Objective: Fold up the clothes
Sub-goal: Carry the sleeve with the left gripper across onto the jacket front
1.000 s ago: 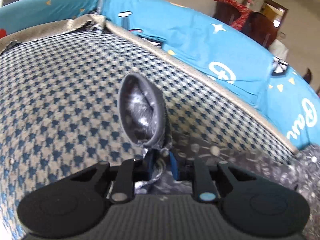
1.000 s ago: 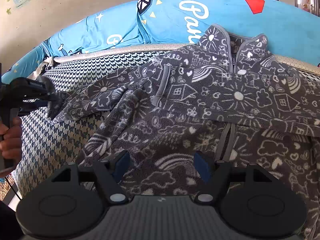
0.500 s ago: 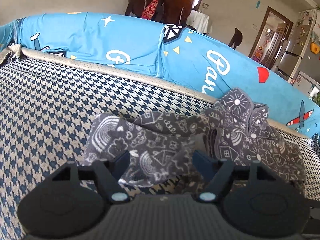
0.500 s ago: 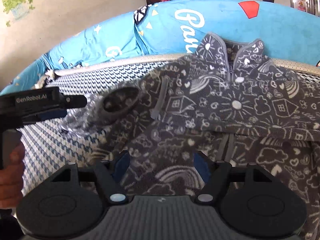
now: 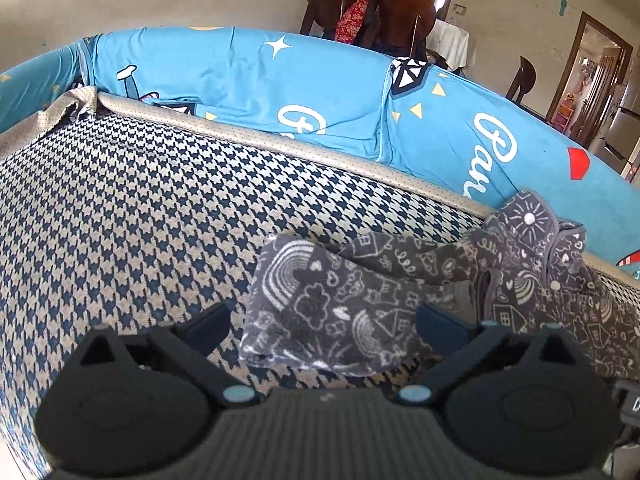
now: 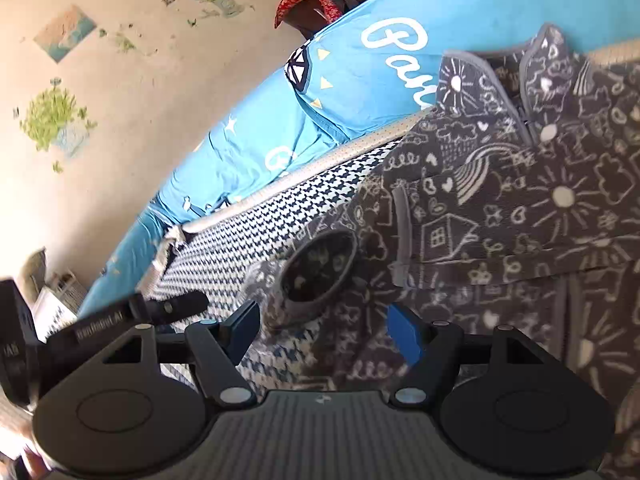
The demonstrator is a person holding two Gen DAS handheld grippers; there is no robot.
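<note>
Grey doodle-print fleece jacket on houndstooth sofa seat; folded sleeve just beyond left gripper, right gripper over cuff, both jaws spread, empty.

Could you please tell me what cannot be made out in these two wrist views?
- Jacket hem and far sleeve: right wrist view, cut off by the frame edge.
- Jacket front below the sleeve: left wrist view, hidden behind the left gripper.
- Left gripper's label: right wrist view, blurred.
- Wall pictures: right wrist view, too small.
</note>
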